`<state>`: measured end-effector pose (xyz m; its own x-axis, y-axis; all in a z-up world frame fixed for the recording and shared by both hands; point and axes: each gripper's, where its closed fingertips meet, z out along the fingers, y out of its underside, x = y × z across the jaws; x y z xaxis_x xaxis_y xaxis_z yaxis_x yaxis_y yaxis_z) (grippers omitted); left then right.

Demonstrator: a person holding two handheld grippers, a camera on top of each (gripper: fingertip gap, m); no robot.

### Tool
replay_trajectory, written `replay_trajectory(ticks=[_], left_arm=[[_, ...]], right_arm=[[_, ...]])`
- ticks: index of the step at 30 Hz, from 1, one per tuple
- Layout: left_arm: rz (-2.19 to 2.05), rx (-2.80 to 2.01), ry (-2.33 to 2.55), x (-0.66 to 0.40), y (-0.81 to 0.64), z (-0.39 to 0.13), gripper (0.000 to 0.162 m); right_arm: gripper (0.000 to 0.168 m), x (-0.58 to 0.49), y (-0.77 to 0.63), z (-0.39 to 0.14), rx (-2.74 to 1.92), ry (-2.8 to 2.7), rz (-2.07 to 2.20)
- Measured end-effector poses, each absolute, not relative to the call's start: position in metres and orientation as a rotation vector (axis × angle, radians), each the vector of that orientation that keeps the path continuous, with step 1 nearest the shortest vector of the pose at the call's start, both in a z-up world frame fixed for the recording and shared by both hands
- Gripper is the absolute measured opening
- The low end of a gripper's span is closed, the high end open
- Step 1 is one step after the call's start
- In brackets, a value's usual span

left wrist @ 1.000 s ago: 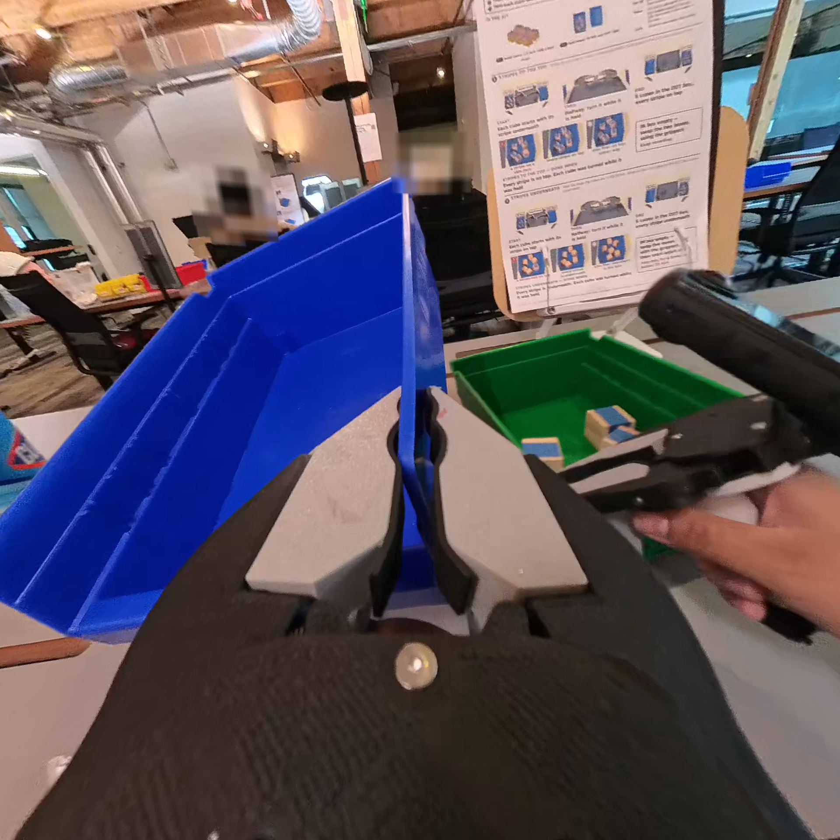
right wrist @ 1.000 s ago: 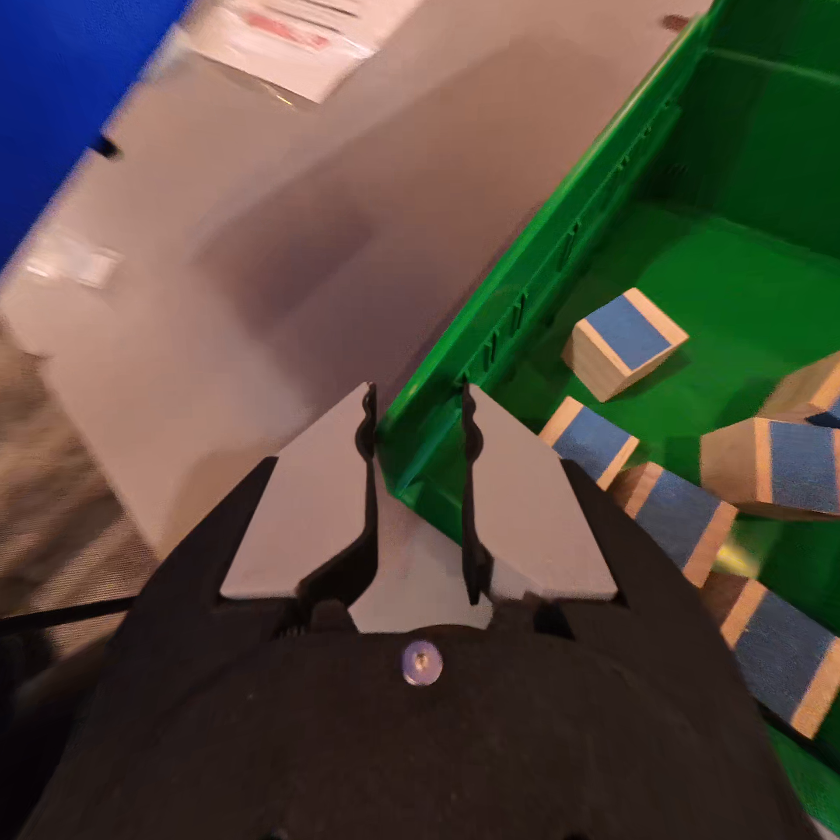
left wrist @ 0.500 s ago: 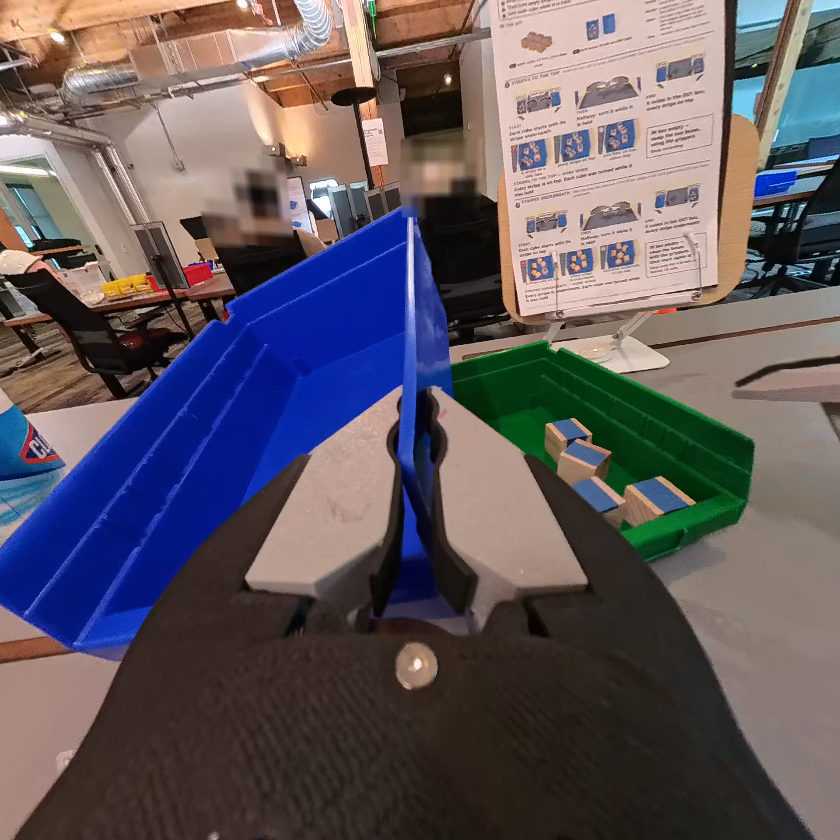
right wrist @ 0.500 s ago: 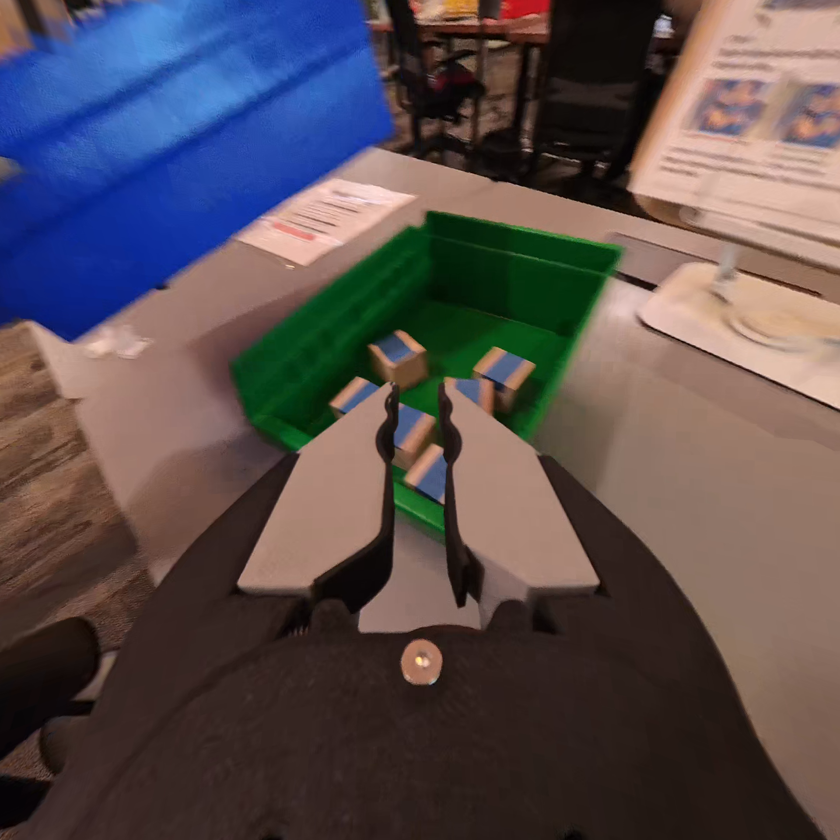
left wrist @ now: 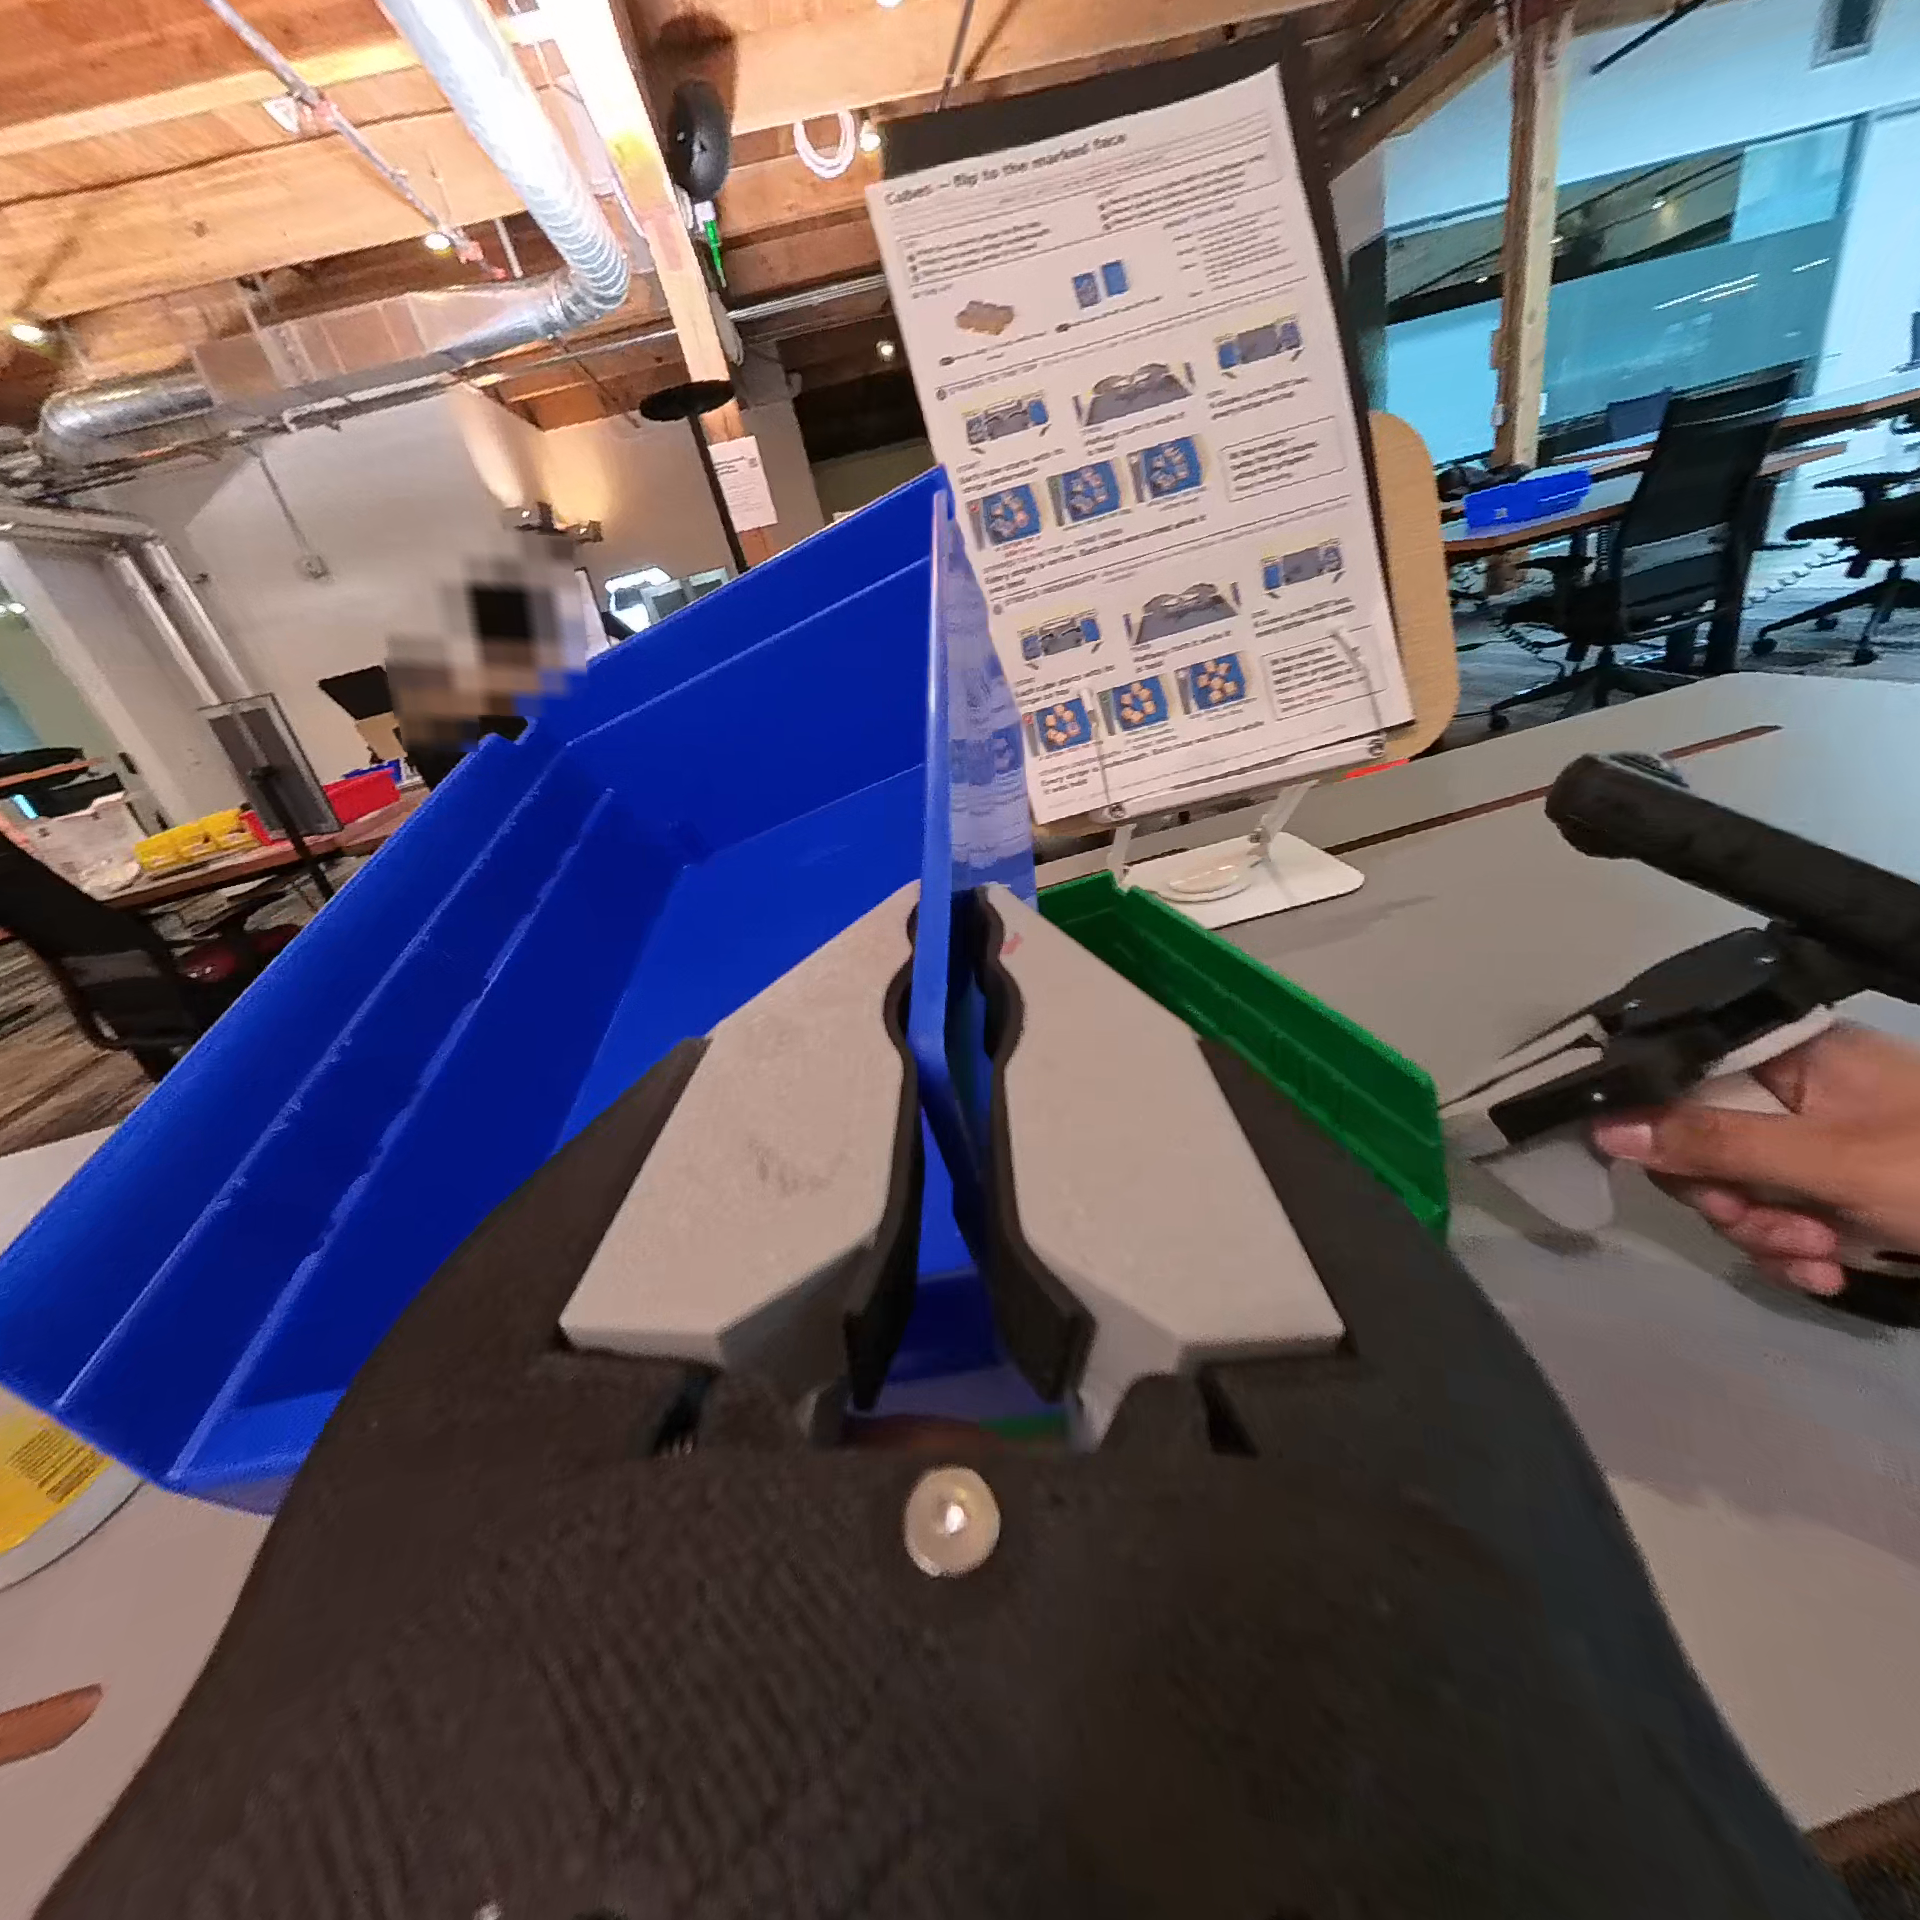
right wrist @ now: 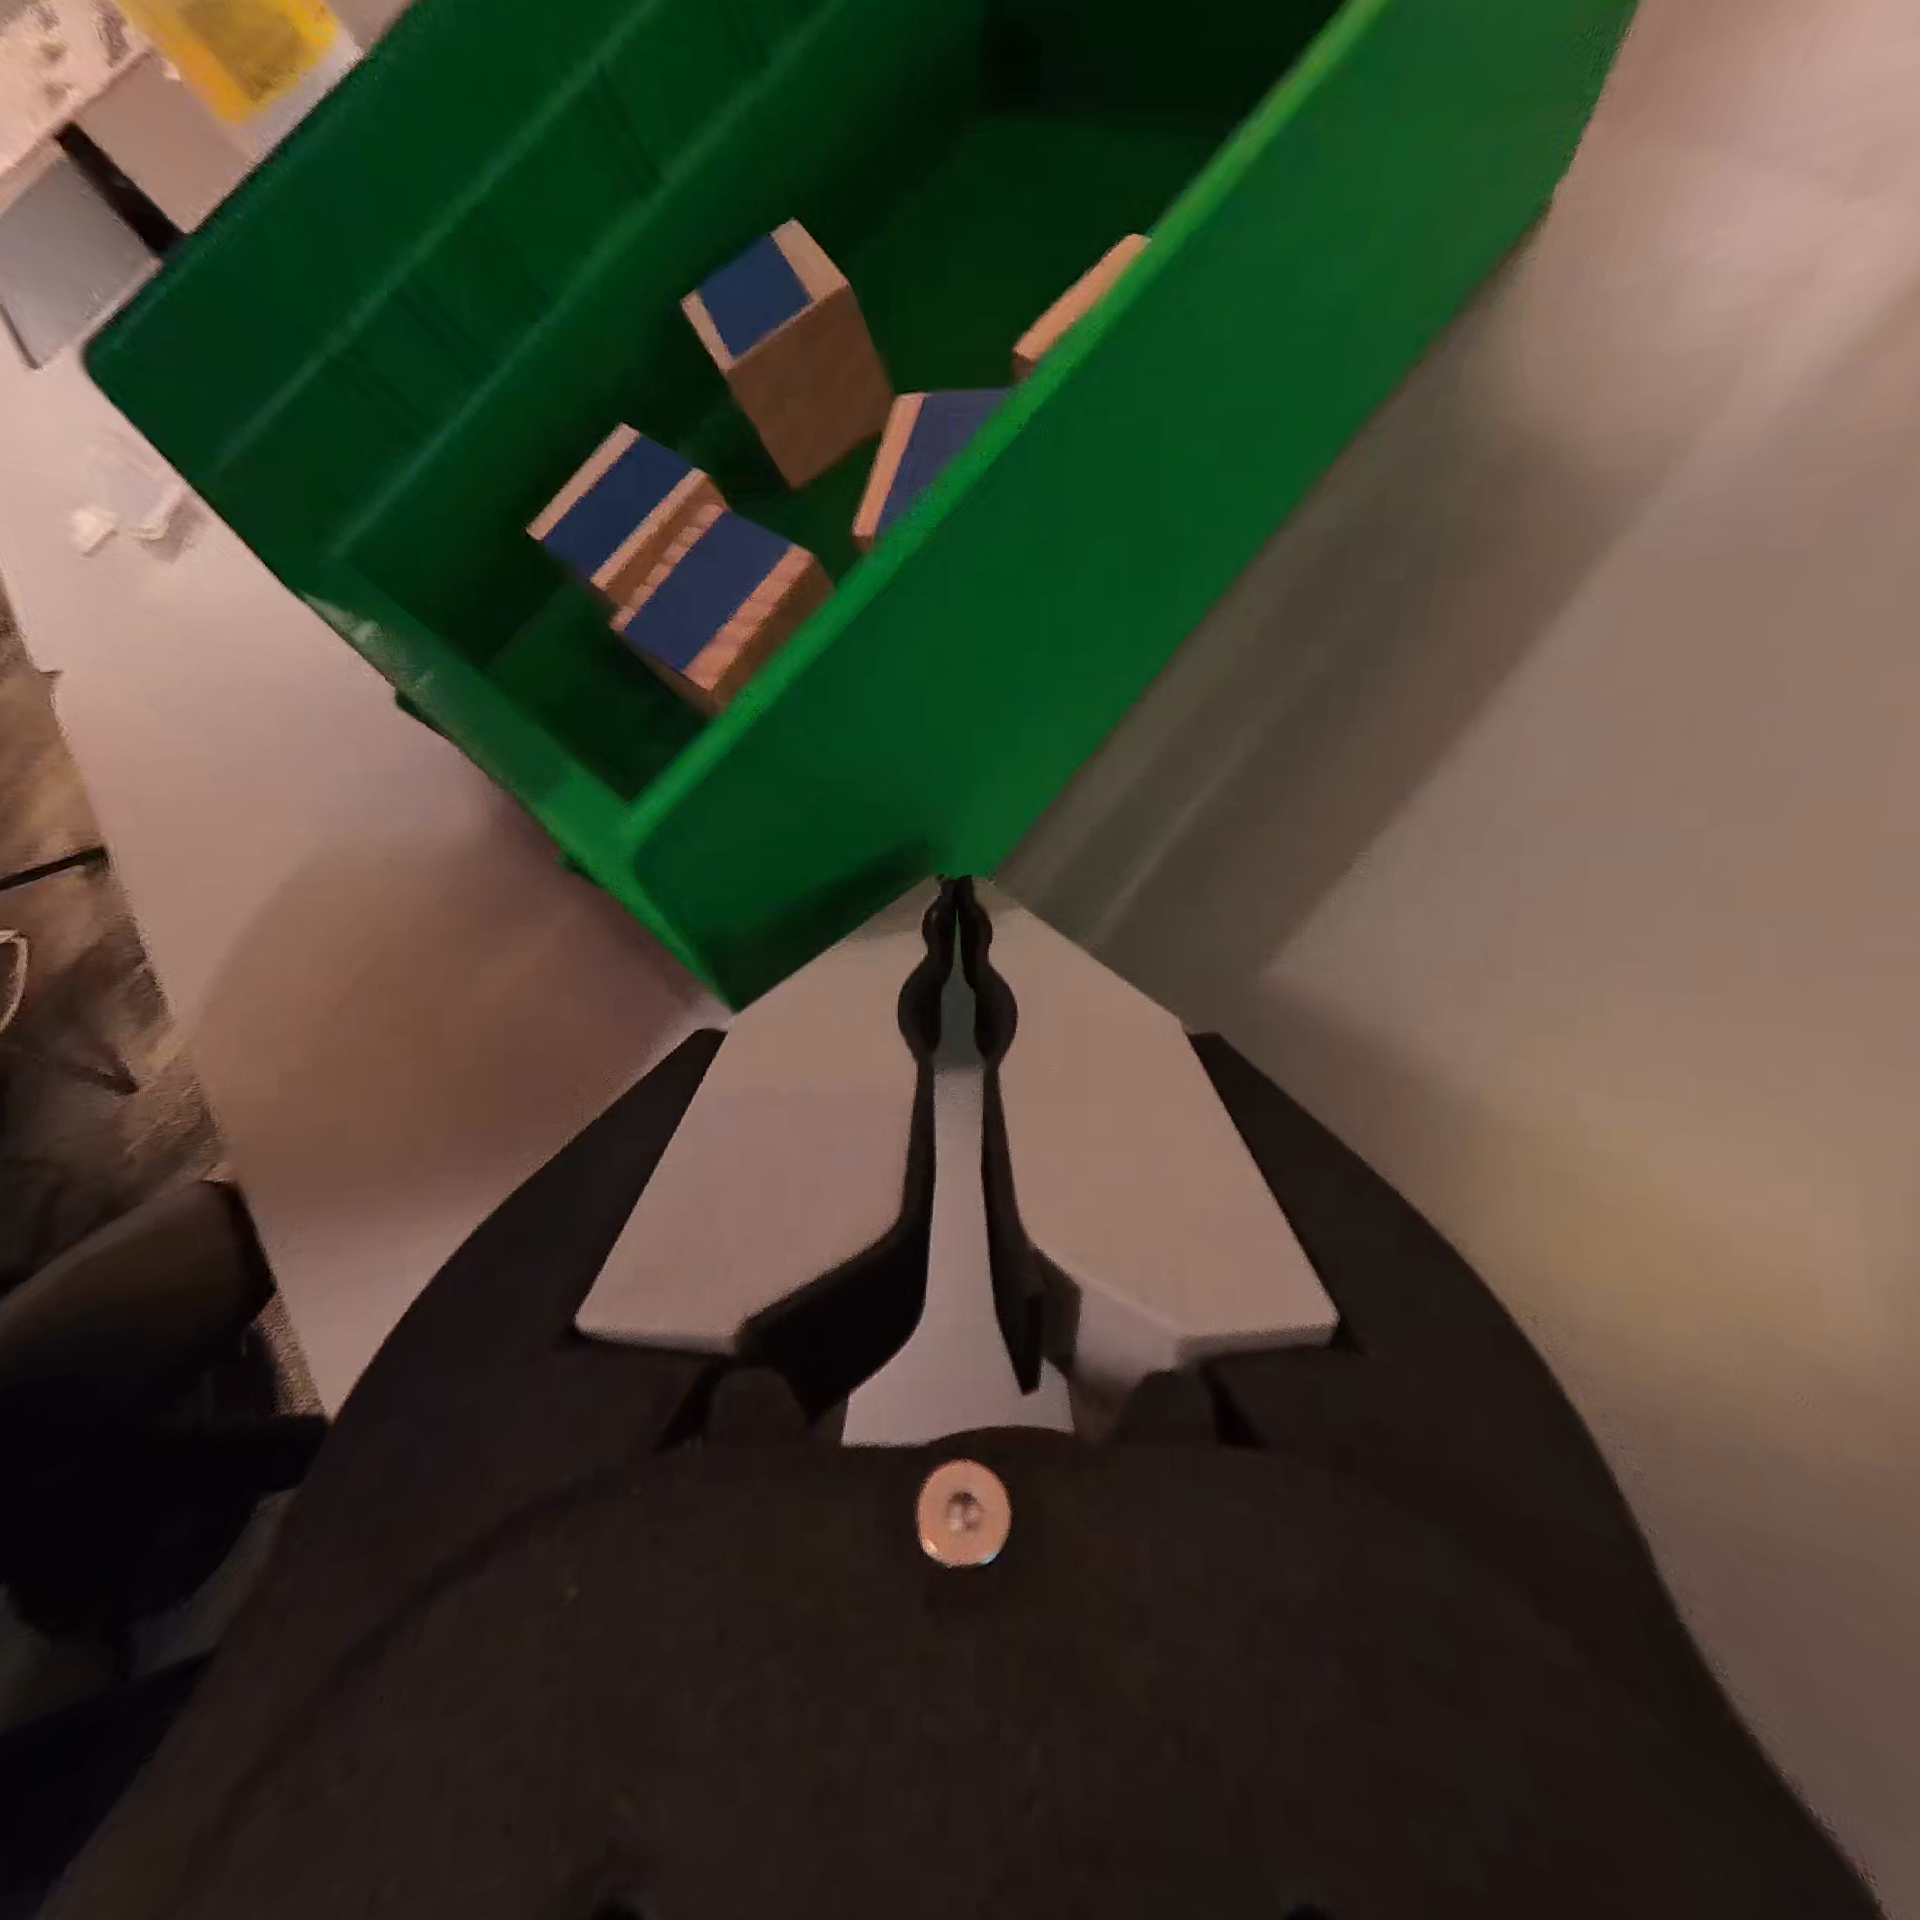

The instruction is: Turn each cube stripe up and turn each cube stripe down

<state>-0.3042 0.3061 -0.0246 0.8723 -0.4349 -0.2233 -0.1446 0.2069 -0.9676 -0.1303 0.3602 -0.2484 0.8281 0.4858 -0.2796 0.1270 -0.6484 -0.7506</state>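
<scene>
My left gripper [left wrist: 961,914] is shut on the side wall of a blue bin [left wrist: 520,987] and holds it tilted up off the grey table; the bin looks empty. A green bin [left wrist: 1299,1060] sits just to the right. In the right wrist view the green bin [right wrist: 935,675] holds several wooden cubes with a blue stripe on top, such as one [right wrist: 800,364] upright and another [right wrist: 717,603] near the front wall. My right gripper [right wrist: 957,906] is shut and empty, its tips right at the bin's near outer wall. It also shows in the left wrist view [left wrist: 1470,1127].
An instruction sheet on a white stand [left wrist: 1143,447] stands behind the bins. A person's hand [left wrist: 1787,1174] holds the right gripper over the grey table [left wrist: 1662,1455]. A yellow-labelled object [left wrist: 42,1465] lies at the lower left. Office chairs and desks lie beyond.
My right gripper has closed fully and swung down close to the green bin's near wall. My left gripper still holds the blue bin, which has shifted in front of the green bin.
</scene>
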Motion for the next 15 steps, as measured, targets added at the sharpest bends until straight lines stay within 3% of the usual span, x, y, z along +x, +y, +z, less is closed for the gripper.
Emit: replay_trajectory(ticks=[4, 15], left_arm=[[-0.248, -1.336, 0.559, -0.288, 0.293, -0.023, 0.002], [-0.441, -1.169, 0.844, -0.166, 0.215, -0.021, 0.003]], right_arm=[[0.003, -0.089, 0.352, -0.231, -2.184, -0.386, 0.484], [0.023, 0.007, 0.241, -0.099, -1.867, -0.414, 0.394]])
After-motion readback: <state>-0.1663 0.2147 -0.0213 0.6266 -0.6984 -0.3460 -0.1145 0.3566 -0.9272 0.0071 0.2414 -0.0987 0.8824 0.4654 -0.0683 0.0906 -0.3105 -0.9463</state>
